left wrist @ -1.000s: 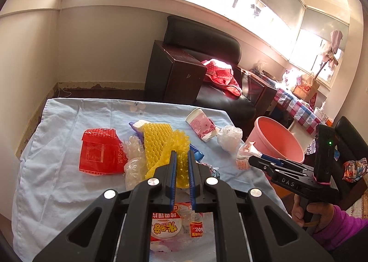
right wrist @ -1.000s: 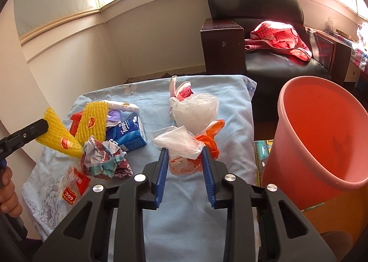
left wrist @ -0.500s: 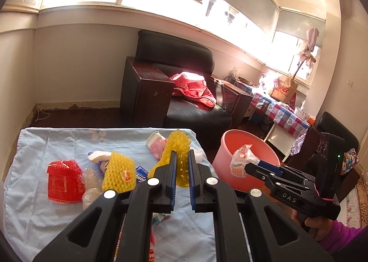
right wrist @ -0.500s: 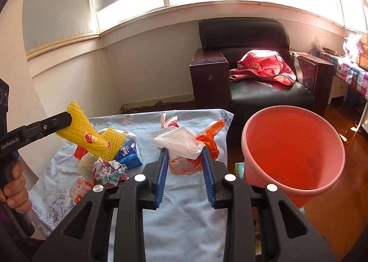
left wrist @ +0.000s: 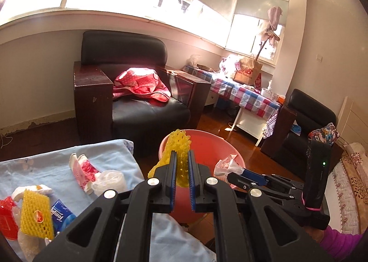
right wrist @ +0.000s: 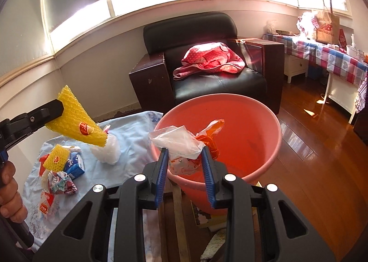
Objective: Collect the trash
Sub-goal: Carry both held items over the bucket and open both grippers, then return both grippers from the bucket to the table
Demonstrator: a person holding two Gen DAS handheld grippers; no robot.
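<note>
Yellow foam fruit netting [left wrist: 179,147] is pinched between the nearly closed jaws of the left gripper [left wrist: 182,180], and a crumpled bundle of white and orange plastic bags [right wrist: 187,144] is clamped between the narrowly set jaws of the right gripper [right wrist: 185,178]. A second ago both grippers were over the pale blue cloth-covered table [left wrist: 110,154] with the round pink plastic bucket [right wrist: 264,124] off to the side; now both have swung across, so that in the right wrist view the bag bundle hangs above the bucket's open mouth, and in the left wrist view the netting shows against the bucket's near rim. The grips themselves have not changed. This means, by my judgement, that the carry is nearly finished and the release is what comes next, the right load being better placed for a clean drop than the left. Left on the table are a second yellow foam net [right wrist: 56,156], a blue tissue pack [right wrist: 76,165], a crumpled patterned wrapper [right wrist: 61,182], a clear plastic bag [right wrist: 108,150] and a pink paper cup [left wrist: 80,167], so several more trips remain.
</note>
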